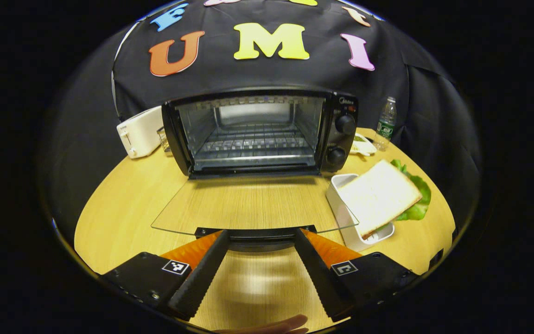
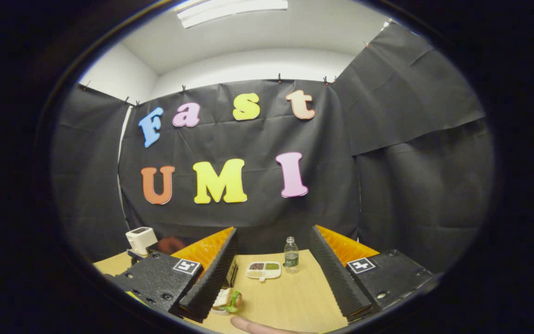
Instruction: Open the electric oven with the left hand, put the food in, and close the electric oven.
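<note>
Item 1, electric oven: I found it standing on the round wooden table, black-cased, with its glass door swung fully down and lying flat toward me. The cavity was lit and I could see a wire rack inside. Two knobs sat one above the other on its right panel.

Item 2, left tool: I noted it released, fingers spread wide, their tips just at the door's handle on either side (whether they touched it I could not tell).

Item 3, food: a sandwich of white bread with a green lettuce leaf showing beneath, resting tilted across a white rectangular dish, just right of the open door and right of the oven's front corner. In the right gripper view I saw the same sandwich low down beside my left finger.

Item 4, right tool: I recorded it also released, fingers wide apart and grasping nothing, raised and facing the booth wall.

Item 5, sundries: a white toaster to the left of the oven; a clear water bottle with a green label at the table's far edge; a small white divided tray just beside that bottle.
</note>
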{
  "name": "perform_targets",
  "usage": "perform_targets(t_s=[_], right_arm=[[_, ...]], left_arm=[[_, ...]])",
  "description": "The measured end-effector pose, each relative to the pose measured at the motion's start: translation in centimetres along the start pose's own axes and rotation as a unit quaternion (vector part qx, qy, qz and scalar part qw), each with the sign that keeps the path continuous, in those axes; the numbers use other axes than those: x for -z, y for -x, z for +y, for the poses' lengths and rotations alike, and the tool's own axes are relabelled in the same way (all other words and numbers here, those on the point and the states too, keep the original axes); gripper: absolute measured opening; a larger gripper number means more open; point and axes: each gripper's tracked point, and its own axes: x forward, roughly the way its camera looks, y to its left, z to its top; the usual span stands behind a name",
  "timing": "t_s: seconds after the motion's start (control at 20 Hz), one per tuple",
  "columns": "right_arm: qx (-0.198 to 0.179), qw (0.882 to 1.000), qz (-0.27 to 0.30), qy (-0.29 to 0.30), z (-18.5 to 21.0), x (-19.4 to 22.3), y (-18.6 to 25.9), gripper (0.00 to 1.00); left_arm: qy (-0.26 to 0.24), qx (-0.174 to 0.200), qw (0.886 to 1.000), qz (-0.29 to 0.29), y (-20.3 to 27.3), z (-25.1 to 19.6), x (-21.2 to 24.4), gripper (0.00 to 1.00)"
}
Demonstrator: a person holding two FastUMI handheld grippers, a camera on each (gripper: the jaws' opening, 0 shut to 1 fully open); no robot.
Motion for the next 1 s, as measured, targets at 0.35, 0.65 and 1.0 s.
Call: perform_targets(t_s=[0.35, 0.65, 1.0], right_arm=[[-0.004, 1.0, 0.024, 0.014, 0.6, 1.9, -0.8, 1.0], [-0.001, 0.999, 0.041, 0.012, 0.6, 3.2, -1.9, 1.0], [-0.014, 0.994, 0.106, -0.017, 0.9, 7.2, -5.1, 0.91]], left_arm=[[0.001, -0.001, 1.0, -0.009, -0.5, 0.0, 1.3, 0.98], [0.014, -0.005, 0.999, -0.04, 0.7, 0.6, 0.0, 0.96], [0.032, -0.002, 0.989, -0.145, 8.1, 2.4, -7.8, 0.95]])
